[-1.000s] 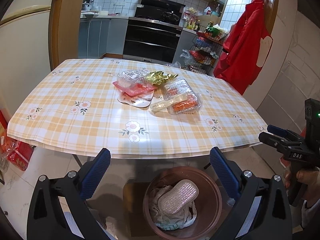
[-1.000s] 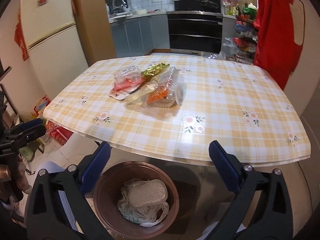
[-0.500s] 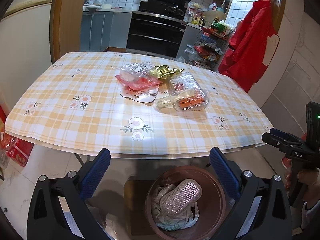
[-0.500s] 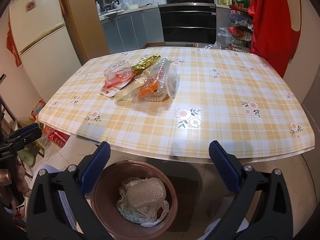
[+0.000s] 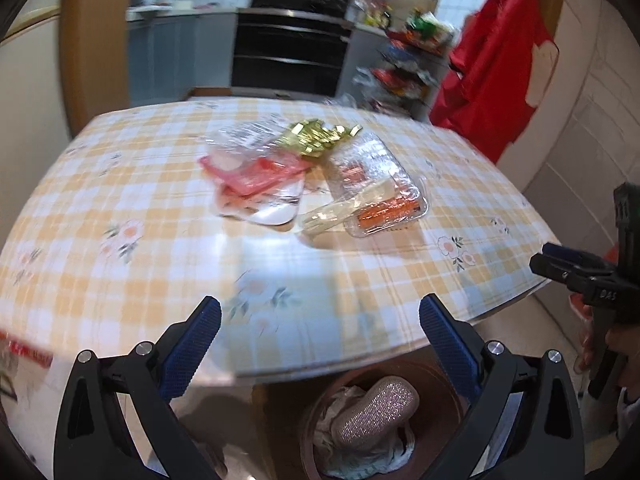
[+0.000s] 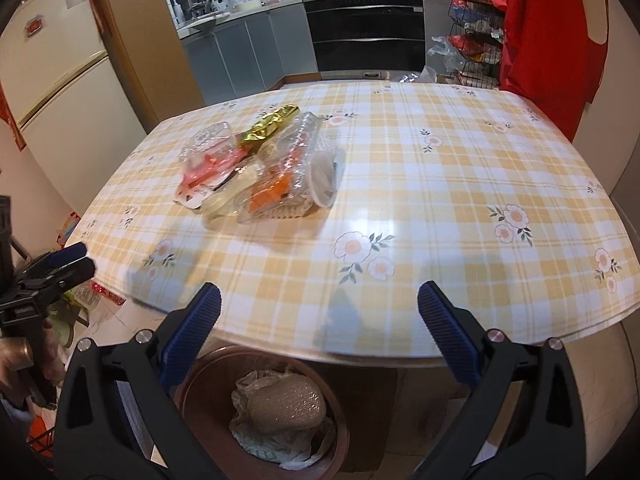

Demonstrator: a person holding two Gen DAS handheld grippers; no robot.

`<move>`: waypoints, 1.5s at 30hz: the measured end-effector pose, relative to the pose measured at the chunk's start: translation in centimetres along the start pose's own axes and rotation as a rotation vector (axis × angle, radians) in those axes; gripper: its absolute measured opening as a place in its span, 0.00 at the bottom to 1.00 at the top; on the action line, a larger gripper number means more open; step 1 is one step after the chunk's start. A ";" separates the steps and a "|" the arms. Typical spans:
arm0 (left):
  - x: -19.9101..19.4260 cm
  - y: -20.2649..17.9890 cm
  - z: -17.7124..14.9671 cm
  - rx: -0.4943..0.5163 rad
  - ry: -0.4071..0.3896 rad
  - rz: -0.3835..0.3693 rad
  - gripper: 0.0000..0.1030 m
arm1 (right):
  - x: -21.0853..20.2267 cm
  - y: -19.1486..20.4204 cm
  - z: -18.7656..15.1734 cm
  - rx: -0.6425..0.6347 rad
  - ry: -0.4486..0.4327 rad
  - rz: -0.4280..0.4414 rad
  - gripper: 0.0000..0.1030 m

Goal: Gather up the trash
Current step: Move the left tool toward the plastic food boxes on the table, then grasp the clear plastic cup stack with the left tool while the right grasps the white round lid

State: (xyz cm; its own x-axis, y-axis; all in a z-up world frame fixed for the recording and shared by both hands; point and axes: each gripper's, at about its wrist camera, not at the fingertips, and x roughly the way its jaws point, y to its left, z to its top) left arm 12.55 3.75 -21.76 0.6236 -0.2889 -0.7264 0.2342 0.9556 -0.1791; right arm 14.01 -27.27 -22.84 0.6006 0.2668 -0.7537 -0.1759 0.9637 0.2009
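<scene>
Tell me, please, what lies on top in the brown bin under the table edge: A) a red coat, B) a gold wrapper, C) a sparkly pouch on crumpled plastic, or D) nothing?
C: a sparkly pouch rests on crumpled plastic inside the brown bin.

A cluster of trash lies near the middle of the surface [image 6: 460, 184], which is covered in a yellow checked cloth with flowers. A crumpled gold foil wrapper [image 6: 270, 128] sits at the far side of the pile. To its left lies a clear plastic pack with red and pink contents [image 6: 208, 160], resting on a white card [image 6: 192, 198]. On the right a clear clamshell container [image 6: 288, 172] holds orange and red scraps, and a pale plastic-wrapped strip [image 5: 348, 206] leans against its near edge. All pieces touch or overlap. Below the near edge stands a brown bin [image 6: 208, 396] holding a crumpled bag [image 6: 280, 440] and a glittery oval item [image 6: 286, 406].
</scene>
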 end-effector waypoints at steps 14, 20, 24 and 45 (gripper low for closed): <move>14.1 -3.5 6.7 0.419 0.116 -0.022 0.85 | 4.9 -3.1 4.5 0.038 0.038 -0.020 0.94; 16.3 -2.8 6.3 0.447 0.161 -0.042 0.75 | 6.8 -2.8 5.7 0.011 0.049 0.008 0.94; 17.0 -2.4 5.7 0.432 0.195 -0.060 0.57 | 7.7 -2.0 6.5 -0.013 0.049 0.025 0.94; 10.4 1.6 4.8 0.155 0.064 -0.101 0.19 | 14.1 -2.4 10.5 0.213 0.056 0.226 0.50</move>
State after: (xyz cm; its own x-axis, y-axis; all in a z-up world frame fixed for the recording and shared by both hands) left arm 22.98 1.95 -26.41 0.5436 -0.3735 -0.7517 0.4085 0.9001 -0.1519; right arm 31.09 -25.70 -27.44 0.5203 0.4790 -0.7070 -0.1295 0.8625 0.4891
